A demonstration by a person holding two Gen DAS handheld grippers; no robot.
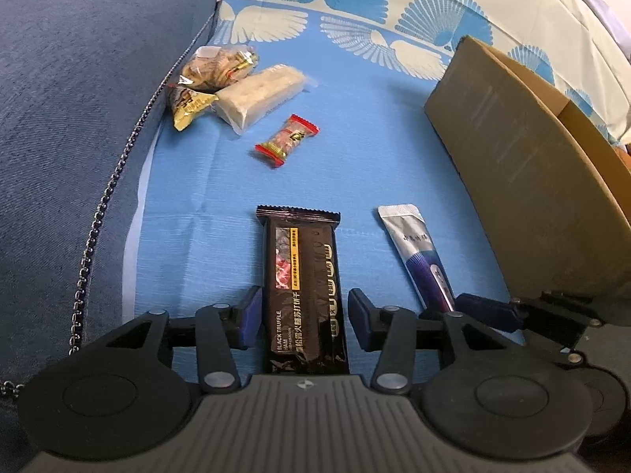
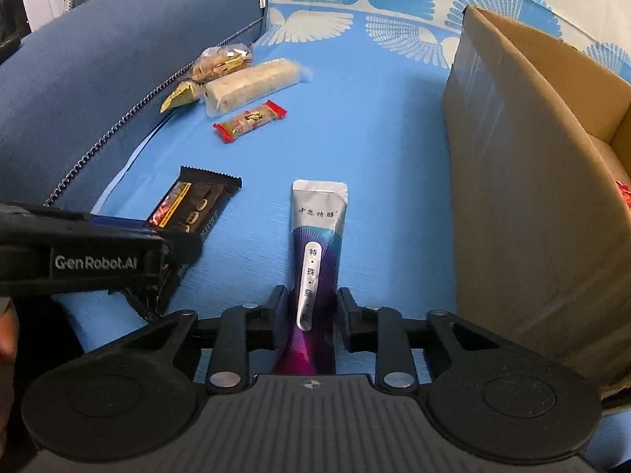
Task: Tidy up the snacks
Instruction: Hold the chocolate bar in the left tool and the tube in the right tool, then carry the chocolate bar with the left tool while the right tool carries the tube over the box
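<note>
Snacks lie scattered on a blue sheet (image 1: 374, 149) beside an open cardboard box (image 1: 524, 181), the landmark here. Nearest the box, a silver-and-purple sachet (image 2: 317, 252) lies flat on the sheet, its lower end between the fingers of the right gripper (image 2: 311, 315); the jaws stand narrow and close against its sides, though whether the pads press on it cannot be told. Farther from the box, a black cracker packet (image 1: 305, 287) marked "Black Truffle Ham" lies lengthwise between the pads of the left gripper (image 1: 305, 315), whose jaws stand about half open with a clear gap on each side, holding nothing. Farther still and behind, a small red-ended candy (image 1: 287, 140) sits alone. Well apart from the box, against a dark blue cushion (image 1: 79, 118), a long pale wafer pack (image 1: 260, 92) rests touching a cluster of clear and gold-wrapped sweets (image 1: 209, 79). Inside the box, at the frame's edge, a scrap of red wrapper (image 2: 623, 193) shows.
</note>
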